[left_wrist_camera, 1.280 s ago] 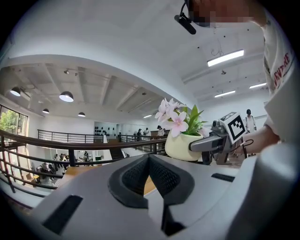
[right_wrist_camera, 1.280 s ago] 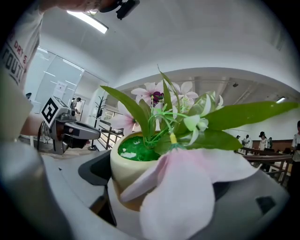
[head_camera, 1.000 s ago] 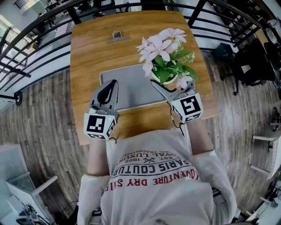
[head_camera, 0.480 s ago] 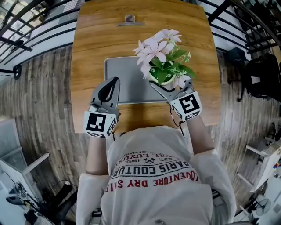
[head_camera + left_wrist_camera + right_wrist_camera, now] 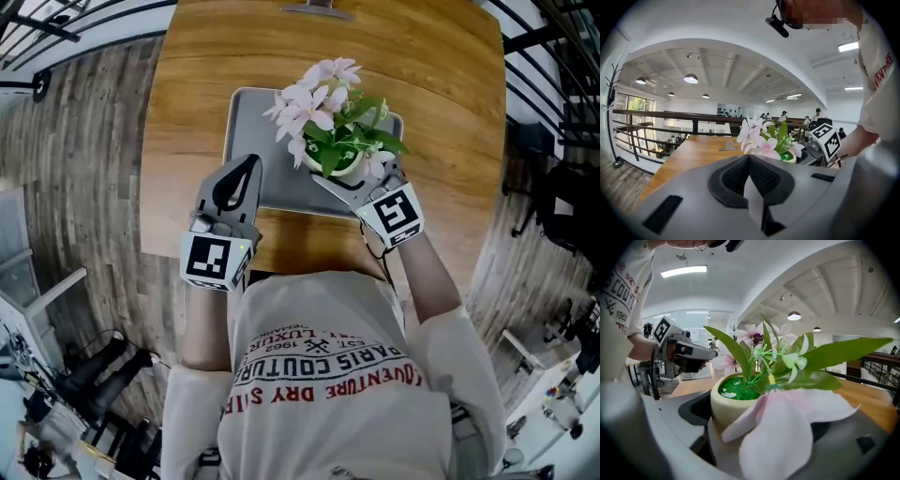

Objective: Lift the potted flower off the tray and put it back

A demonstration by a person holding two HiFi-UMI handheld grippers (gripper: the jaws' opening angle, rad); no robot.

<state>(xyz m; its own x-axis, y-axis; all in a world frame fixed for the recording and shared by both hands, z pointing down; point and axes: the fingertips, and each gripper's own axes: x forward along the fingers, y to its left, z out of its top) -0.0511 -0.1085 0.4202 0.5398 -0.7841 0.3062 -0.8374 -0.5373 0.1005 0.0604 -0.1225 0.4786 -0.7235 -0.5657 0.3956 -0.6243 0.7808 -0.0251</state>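
Shifted inward from the tray's right edge, the potted flower is over the grey tray, right of centre. Right gripper jaws clamp its cream pot. Left gripper jaws are pressed together, empty, above the tray's near edge. Pot-to-tray contact: undetermined.

From the head camera I see a wooden table with a grey tray lying across its middle. The flower, pink blooms and green leaves in a pale pot, stands over the tray's near right part. My right gripper grips the pot from the near side. I can't tell whether the pot touches the tray. My left gripper is over the tray's near left edge, jaws together, nothing in them. A metal clip lies at the table's far edge.
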